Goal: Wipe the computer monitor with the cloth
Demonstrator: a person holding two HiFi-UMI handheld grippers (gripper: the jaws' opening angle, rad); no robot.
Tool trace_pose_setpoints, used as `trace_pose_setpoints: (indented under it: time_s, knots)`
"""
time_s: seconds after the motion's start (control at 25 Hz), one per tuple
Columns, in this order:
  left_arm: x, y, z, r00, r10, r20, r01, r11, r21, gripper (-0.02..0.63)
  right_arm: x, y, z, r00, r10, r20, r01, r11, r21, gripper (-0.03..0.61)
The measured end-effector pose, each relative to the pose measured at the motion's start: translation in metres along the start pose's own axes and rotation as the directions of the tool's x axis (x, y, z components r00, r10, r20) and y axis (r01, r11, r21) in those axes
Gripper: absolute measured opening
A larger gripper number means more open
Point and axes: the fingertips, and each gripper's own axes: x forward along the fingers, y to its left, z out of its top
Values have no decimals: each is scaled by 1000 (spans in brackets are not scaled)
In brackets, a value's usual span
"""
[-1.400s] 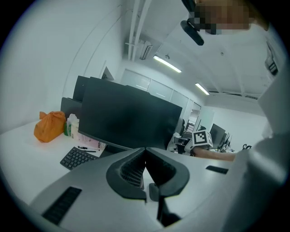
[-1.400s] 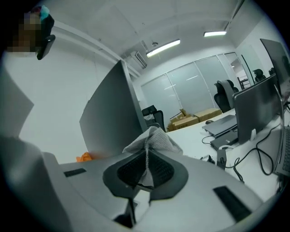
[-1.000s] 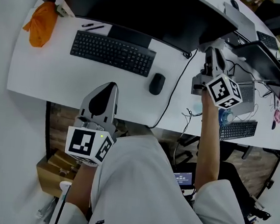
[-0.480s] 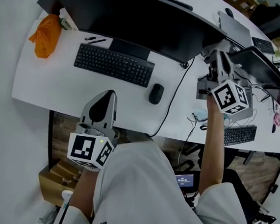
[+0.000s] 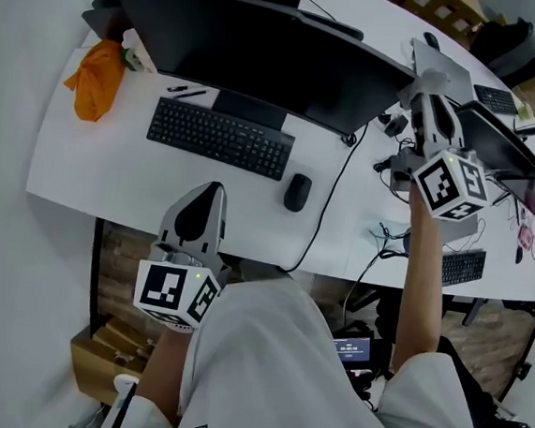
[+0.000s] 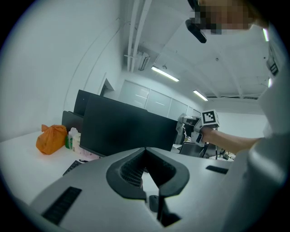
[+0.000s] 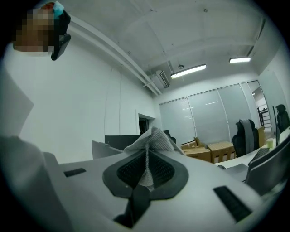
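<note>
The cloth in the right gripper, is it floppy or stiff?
The cloth is probably floppy: it bunches into soft folds where the right gripper pinches it. It looks thin and woven, so likely very light. Pushed on the monitor, it would likely squash flat.

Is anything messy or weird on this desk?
Nothing is spilled or broken. The messiest bit is the loose cables lying tangled near the desk's front edge on the right. A crumpled orange bag sits at the far left beside the monitor.
</note>
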Motion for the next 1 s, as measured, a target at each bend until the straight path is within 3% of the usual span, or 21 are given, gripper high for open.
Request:
trace_pose_setpoints:
  time_s: [0.16, 0.36, 0.64, 1.0]
  knots:
    - [-3, 0, 4, 1000, 3, 14, -3, 1000, -4, 18, 10, 3, 0, 996, -34, -83, 26, 995, -96, 21]
    - [-9, 7, 7, 1000, 21, 17, -21, 1000, -7, 18, 25, 17, 3, 987, -25, -157, 7, 994, -112, 21]
    - [-16, 14, 10, 999, 39, 33, -39, 999, -15, 18, 45, 28, 1, 963, 11, -268, -15, 1000, -10, 21]
    - [-22, 23, 11, 998, 58, 37, -57, 998, -18, 18, 71, 60, -6, 941, 62, -334, -71, 997, -15, 20]
